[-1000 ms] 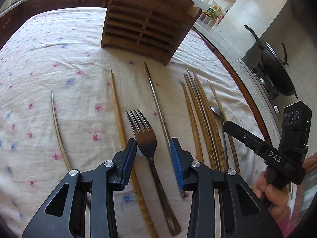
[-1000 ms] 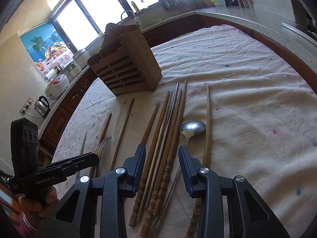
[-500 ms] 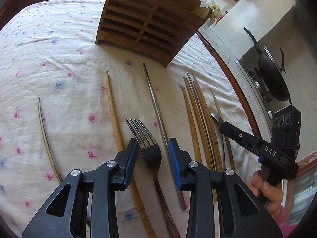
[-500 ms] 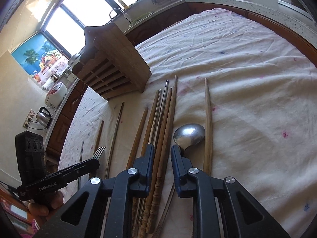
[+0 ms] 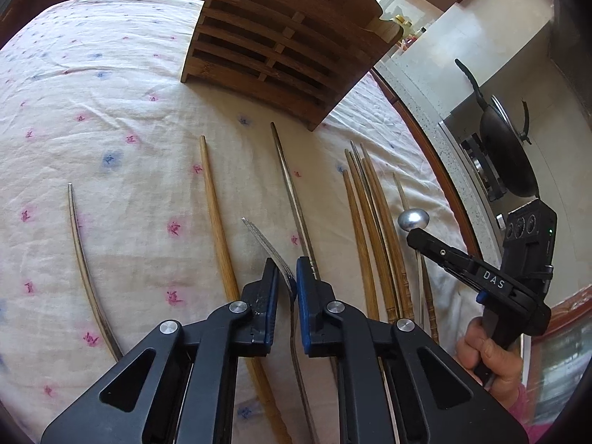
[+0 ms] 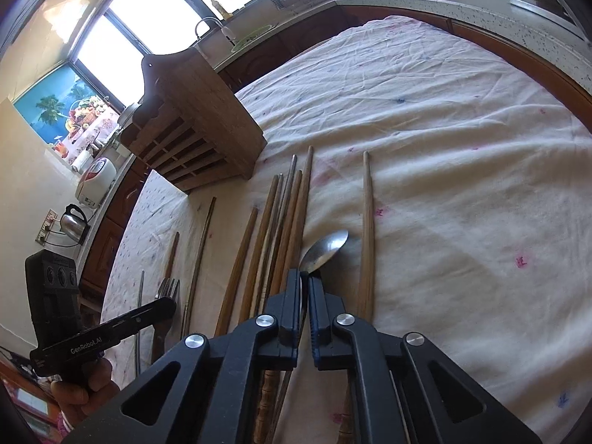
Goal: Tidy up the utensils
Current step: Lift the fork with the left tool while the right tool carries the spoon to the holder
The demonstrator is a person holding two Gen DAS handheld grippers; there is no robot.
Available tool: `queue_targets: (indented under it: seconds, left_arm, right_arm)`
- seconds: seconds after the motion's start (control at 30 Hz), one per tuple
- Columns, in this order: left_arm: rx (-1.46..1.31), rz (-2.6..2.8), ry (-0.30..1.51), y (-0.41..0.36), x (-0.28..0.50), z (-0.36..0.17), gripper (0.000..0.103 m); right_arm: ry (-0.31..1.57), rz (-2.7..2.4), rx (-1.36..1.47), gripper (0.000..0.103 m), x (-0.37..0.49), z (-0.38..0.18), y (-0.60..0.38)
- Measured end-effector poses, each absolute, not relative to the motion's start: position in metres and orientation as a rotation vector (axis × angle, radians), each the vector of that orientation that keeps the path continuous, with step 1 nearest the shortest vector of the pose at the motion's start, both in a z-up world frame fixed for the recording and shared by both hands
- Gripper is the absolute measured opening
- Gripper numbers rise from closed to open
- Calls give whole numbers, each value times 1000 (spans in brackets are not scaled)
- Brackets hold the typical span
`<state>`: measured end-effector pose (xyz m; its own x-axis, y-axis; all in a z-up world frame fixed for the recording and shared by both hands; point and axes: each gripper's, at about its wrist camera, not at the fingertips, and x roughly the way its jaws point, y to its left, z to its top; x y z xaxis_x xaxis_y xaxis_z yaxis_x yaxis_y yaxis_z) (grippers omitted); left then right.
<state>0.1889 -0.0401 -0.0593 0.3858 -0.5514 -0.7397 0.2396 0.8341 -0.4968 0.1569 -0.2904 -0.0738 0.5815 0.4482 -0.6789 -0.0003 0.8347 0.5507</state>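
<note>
The fork (image 5: 272, 246), its handle partly hidden, is clamped by the left gripper (image 5: 287, 272), while the spoon (image 6: 325, 249) is pinched by the right gripper (image 6: 304, 285).

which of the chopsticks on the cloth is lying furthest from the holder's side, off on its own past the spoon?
The lone wooden chopstick, right of the spoon. The other wooden ones lie left of the spoon; most are bunched together.

Bright windows (image 6: 122, 26) behind a sink tap (image 6: 207, 24); speckled stone counter (image 6: 481, 7) curving round; kettle (image 6: 76, 222) and rice cooker (image 6: 94, 181) by cream wall; dark wok (image 5: 507, 155) on stove.
</note>
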Motion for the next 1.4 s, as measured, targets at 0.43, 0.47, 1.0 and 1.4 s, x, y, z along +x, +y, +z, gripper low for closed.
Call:
queue_targets:
  seconds: [0.43, 0.47, 1.0, 1.4]
  left_arm:
    - [-417, -579, 844, -9, 152, 21, 2]
    - [-421, -581, 823, -7, 150, 28, 2]
    - [-457, -561, 711, 18, 161, 58, 2]
    - [-475, -586, 571, 31, 228, 128, 2]
  right_arm:
    - [698, 337, 459, 2, 118, 17, -282]
    - [674, 336, 446, 2, 116, 25, -281]
    - [560, 326, 332, 2, 127, 66, -256]
    - [438, 317, 299, 2, 174, 117, -252]
